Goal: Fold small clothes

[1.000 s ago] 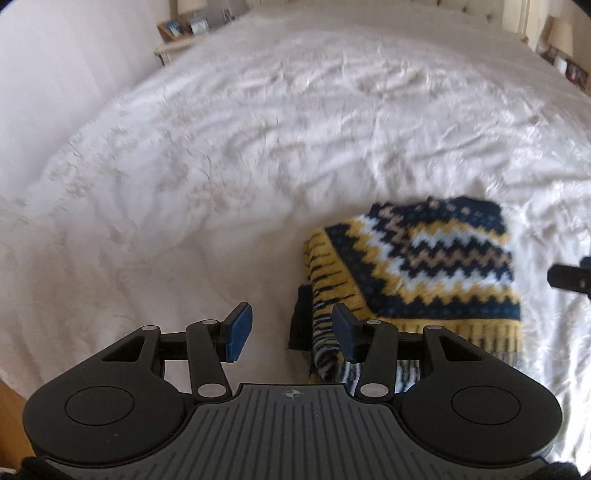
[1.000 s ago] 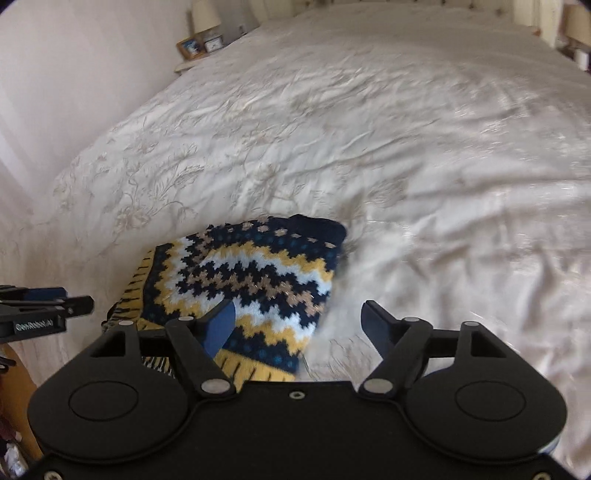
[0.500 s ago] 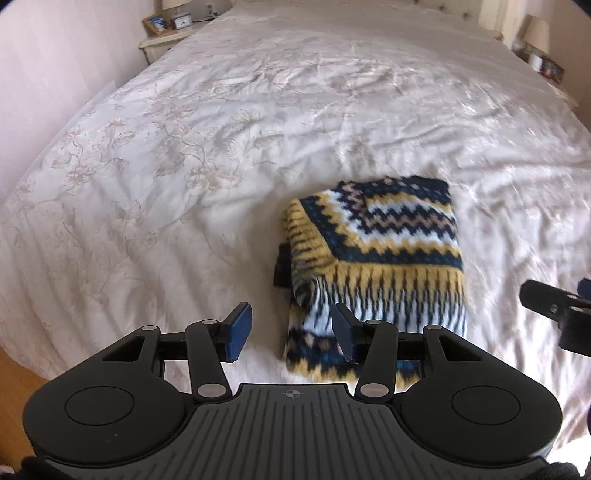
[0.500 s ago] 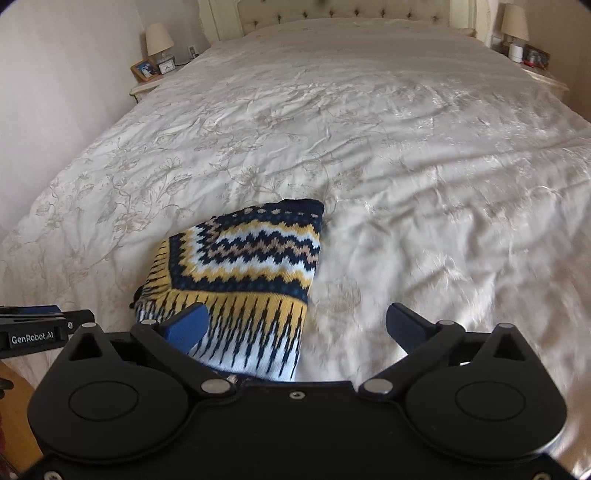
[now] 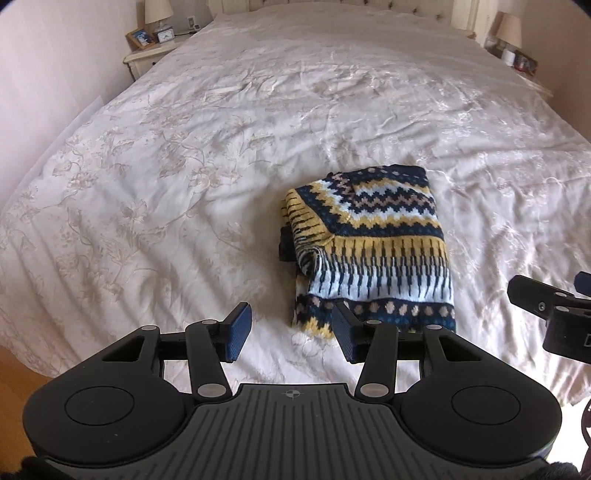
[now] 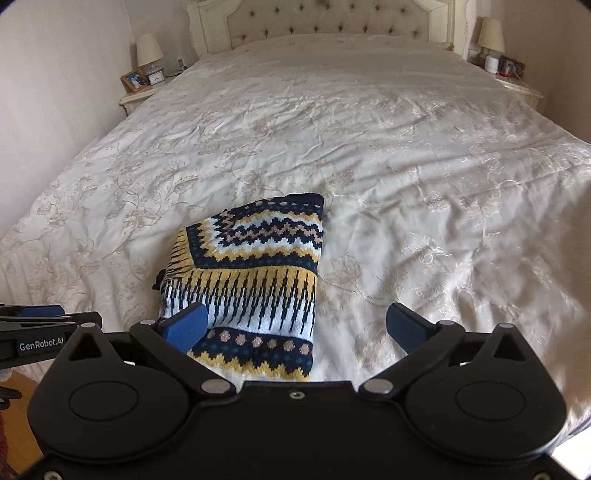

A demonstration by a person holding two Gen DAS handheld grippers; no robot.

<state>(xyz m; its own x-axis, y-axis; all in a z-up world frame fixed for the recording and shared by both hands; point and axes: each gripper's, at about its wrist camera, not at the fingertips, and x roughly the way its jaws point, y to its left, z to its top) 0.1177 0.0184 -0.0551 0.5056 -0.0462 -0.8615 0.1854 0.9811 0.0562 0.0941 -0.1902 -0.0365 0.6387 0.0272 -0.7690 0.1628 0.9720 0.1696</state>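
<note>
A folded knit sweater (image 5: pixel 373 251) in navy, yellow and white zigzags lies flat on the white bedspread (image 5: pixel 184 166), near the bed's foot edge. My left gripper (image 5: pixel 291 332) hovers above the bed just short of the sweater's near left corner, open, with nothing between its blue pads. In the right wrist view the sweater (image 6: pixel 251 273) lies below and ahead of my right gripper (image 6: pixel 295 326), whose jaws stand wide open and clear of the cloth. Each gripper shows at the edge of the other's view: the right gripper (image 5: pixel 546 302) and the left gripper (image 6: pixel 44 325).
A tufted headboard (image 6: pixel 328 22) stands at the far end. A nightstand (image 6: pixel 136 98) with a lamp, photo frame and clock is at the left, and another nightstand (image 6: pixel 517 83) with a lamp at the right. Wooden floor (image 5: pixel 14 384) shows below the bed's near left edge.
Both grippers have drawn back and up from the sweater, so the whole folded piece now shows. The right jaws have spread wider. The sweater has stayed in place.
</note>
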